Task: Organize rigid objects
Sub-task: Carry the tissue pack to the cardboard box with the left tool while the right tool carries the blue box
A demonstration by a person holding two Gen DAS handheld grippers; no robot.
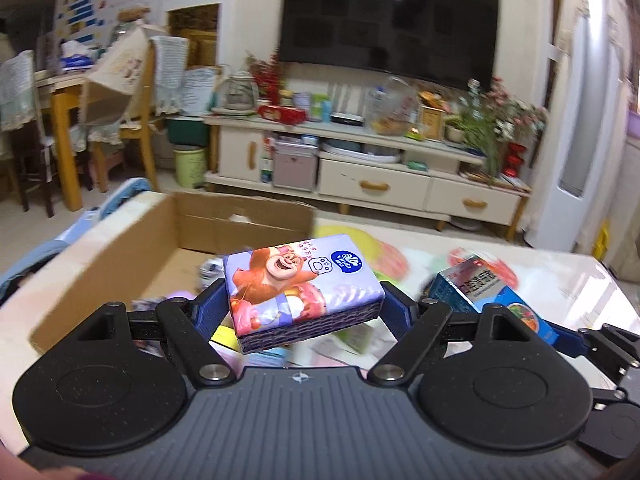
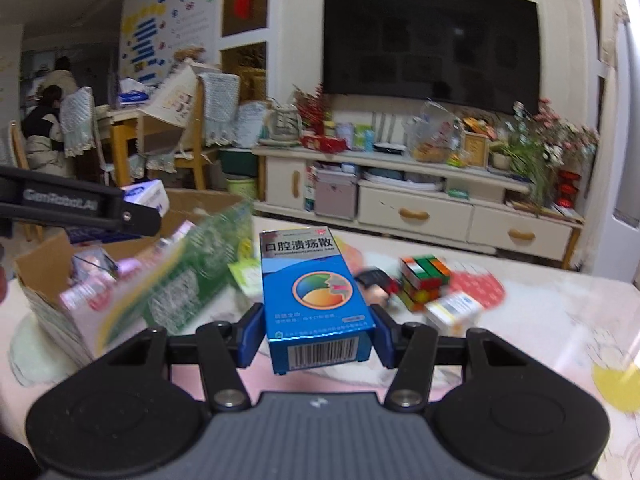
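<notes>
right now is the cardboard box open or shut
Open. In the left wrist view the cardboard box has its flaps up and its inside shows; the right wrist view shows items inside it.

The left gripper (image 1: 304, 306) is closed, its two blue pads pressing on something held between them. The right gripper (image 2: 318, 338) is closed in the same way. Both point forward, raised and roughly level.
</notes>
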